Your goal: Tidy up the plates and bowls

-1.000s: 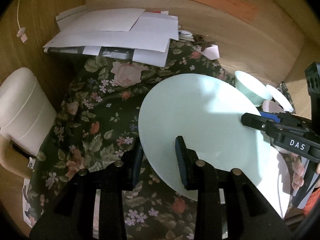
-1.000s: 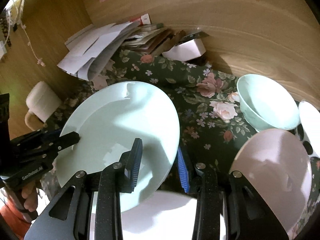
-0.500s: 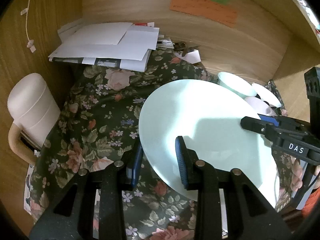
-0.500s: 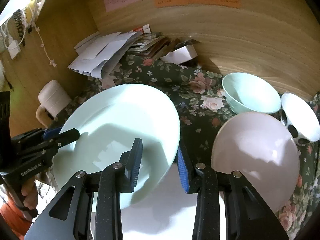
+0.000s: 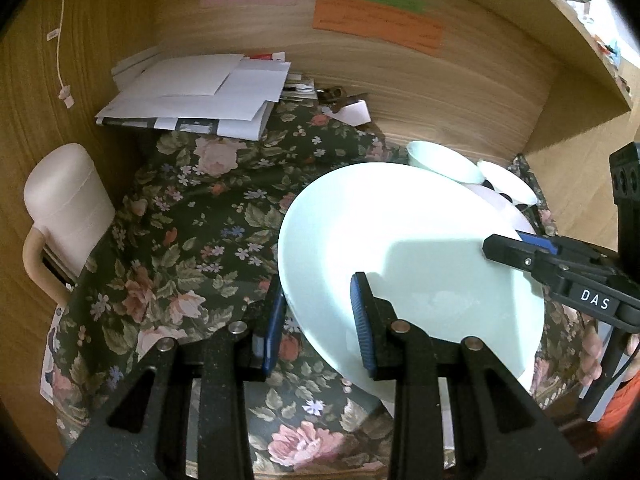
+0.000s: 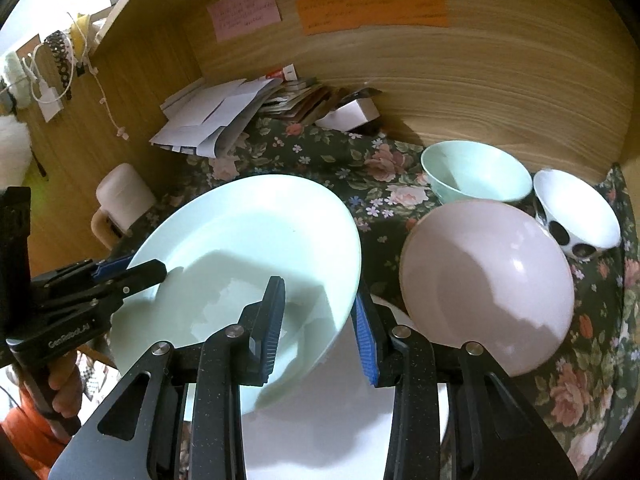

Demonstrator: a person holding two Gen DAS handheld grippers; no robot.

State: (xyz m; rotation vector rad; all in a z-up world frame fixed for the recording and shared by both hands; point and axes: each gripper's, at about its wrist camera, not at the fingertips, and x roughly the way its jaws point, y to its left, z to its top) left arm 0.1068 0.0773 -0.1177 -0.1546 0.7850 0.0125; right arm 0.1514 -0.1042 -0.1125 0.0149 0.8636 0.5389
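A large pale green plate [image 5: 400, 232] hangs tilted above the floral cloth, held by both grippers at opposite rims. My left gripper [image 5: 318, 320] is shut on its near left rim; the right wrist view shows the left gripper [image 6: 160, 270] at the plate's [image 6: 248, 224] left edge. My right gripper [image 6: 320, 328] is shut on the right rim, one pad inside and one under; the left wrist view shows the right gripper [image 5: 490, 246] reaching in from the right. A white plate [image 6: 320, 420] lies beneath. To the right are a pink bowl [image 6: 480, 280], a green bowl [image 6: 476, 172] and a spotted white bowl [image 6: 576, 208].
A pile of papers [image 5: 200, 96] and a small white box [image 6: 352, 114] lie against the wooden back wall [image 5: 420, 92], which bears coloured notes. A cream mug [image 5: 64, 208] stands at the left wall. The floral cloth [image 5: 192, 240] shows bare left of the plate.
Both grippers have drawn back from the back wall and risen slightly, carrying the green plate with them. More of the wall notes and the bowls has come into view.
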